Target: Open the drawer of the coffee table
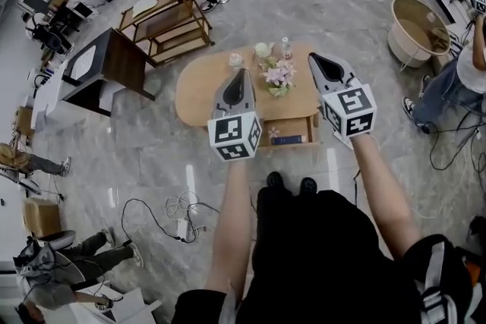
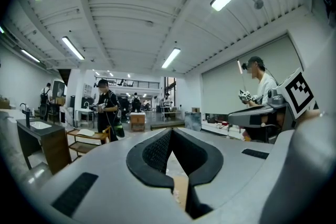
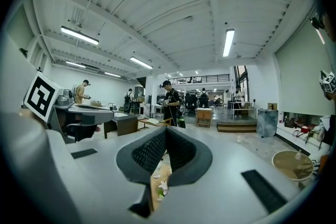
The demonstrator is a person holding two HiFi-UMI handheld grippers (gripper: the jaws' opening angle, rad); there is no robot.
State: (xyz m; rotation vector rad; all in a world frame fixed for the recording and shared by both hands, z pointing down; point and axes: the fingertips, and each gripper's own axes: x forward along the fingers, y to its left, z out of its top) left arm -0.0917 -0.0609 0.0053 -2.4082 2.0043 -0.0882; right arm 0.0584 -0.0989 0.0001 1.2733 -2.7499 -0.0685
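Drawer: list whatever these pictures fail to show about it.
- Head view: the left gripper covers the drawer's left end.
- Head view: the blue item inside is too small to identify.
- Gripper views: the shut jaws leave only a sliver of table; the drawer is unseen.

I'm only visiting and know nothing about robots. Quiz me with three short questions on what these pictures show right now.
1. True or false: the coffee table has its drawer pulled out.
2. What lies in the drawer? A) a dark blue flat thing B) a red apple C) a spoon
3. Fill in: the left gripper and right gripper both have jaws ____, with nothing between them.
Key: 1 true; 2 A; 3 shut.
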